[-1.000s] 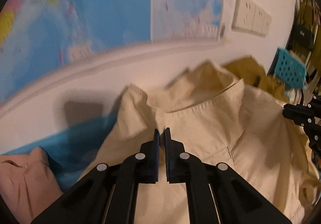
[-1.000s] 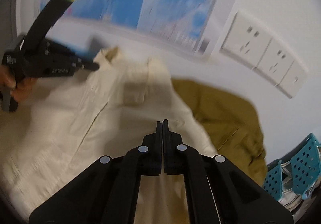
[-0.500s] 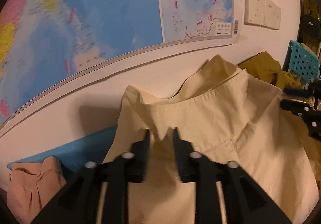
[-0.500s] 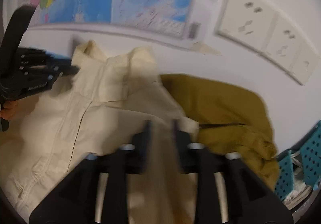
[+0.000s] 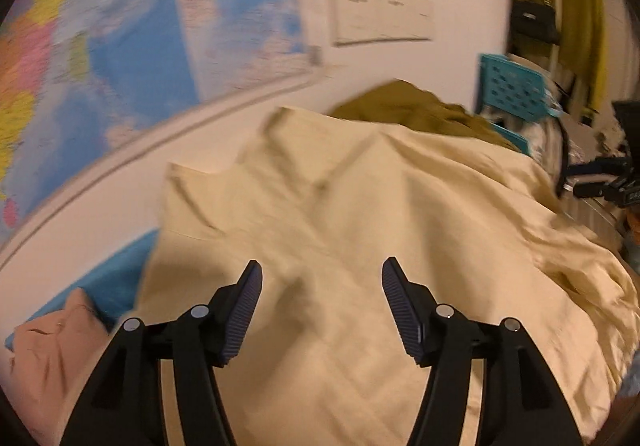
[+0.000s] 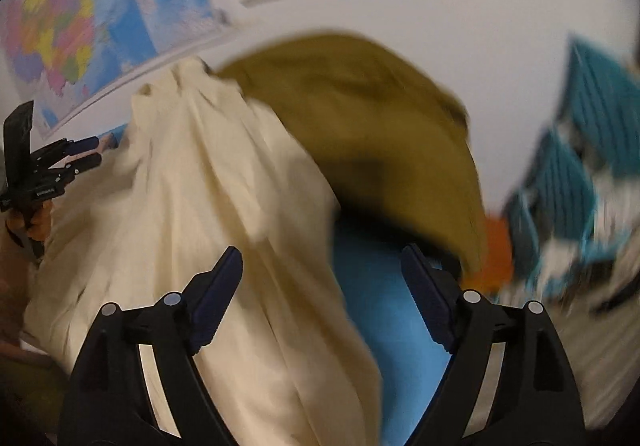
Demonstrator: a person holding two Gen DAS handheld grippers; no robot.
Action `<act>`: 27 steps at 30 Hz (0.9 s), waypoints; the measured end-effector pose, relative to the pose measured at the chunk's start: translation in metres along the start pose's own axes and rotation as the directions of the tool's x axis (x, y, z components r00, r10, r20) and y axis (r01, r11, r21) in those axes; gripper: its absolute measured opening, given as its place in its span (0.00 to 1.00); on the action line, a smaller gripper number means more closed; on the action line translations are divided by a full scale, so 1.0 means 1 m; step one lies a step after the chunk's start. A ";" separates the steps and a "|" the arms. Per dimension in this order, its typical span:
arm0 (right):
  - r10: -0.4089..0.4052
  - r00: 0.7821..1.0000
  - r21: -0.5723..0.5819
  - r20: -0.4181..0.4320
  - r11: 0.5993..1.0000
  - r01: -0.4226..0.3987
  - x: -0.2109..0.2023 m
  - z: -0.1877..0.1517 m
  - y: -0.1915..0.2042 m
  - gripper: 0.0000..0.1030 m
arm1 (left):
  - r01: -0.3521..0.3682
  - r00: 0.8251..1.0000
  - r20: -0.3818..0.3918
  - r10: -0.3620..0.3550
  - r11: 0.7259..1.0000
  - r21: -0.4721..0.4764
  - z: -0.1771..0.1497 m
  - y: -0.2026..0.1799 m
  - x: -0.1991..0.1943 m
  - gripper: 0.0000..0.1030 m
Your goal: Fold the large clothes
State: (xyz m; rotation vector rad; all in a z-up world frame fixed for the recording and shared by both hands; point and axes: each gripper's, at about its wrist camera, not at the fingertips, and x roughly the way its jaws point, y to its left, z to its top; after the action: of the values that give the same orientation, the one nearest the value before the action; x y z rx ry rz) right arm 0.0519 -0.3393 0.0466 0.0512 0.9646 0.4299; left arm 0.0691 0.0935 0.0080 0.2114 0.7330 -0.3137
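Where the wall map closes off ten o'clock, one cream shirt spreads across the middle, its far edge against one olive garment at one o'clock. Blue surface lies bare at six. Left gripper and right gripper: jaws just opened wide, gripping nothing.

A lived-in room of a home: a coloured world map is taped to the white wall at ten o'clock, wall sockets at twelve, hung clothes and a teal plastic basket at two o'clock.
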 end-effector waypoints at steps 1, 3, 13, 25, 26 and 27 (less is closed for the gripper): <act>0.014 1.000 0.017 -0.021 1.000 -0.013 0.001 -0.009 -0.004 0.79 | 0.019 1.000 -0.007 -0.018 1.000 0.021 -0.003 -0.009 0.001 0.58; 0.051 0.996 0.040 -0.067 0.998 -0.048 -0.001 -0.039 -0.010 0.79 | 0.023 1.000 -0.012 -0.022 0.998 0.052 -0.003 -0.031 0.012 0.58; 0.117 0.990 0.013 -0.075 0.993 -0.117 -0.026 -0.073 -0.005 0.05 | 0.077 0.995 -0.063 -0.071 0.992 0.100 -0.001 -0.072 0.037 0.58; -0.074 0.997 -0.110 0.034 0.991 0.078 -0.083 0.011 -0.005 0.44 | 0.113 0.992 -0.074 -0.106 0.988 0.107 0.020 -0.106 0.064 0.58; -0.107 0.994 -0.096 0.014 0.990 0.108 -0.074 0.003 -0.006 0.58 | 0.119 0.990 -0.086 -0.110 0.987 0.107 0.020 -0.110 0.071 0.58; -0.118 0.993 -0.074 0.013 0.990 0.118 -0.072 -0.005 -0.008 0.63 | 0.123 0.989 -0.095 -0.113 0.987 0.107 0.020 -0.112 0.075 0.58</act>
State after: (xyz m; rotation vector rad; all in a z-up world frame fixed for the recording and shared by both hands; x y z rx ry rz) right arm 0.0156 -0.3741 0.0983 -0.0711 0.9375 0.3558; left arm 0.0940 -0.0323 -0.0378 0.2904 0.8182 -0.4619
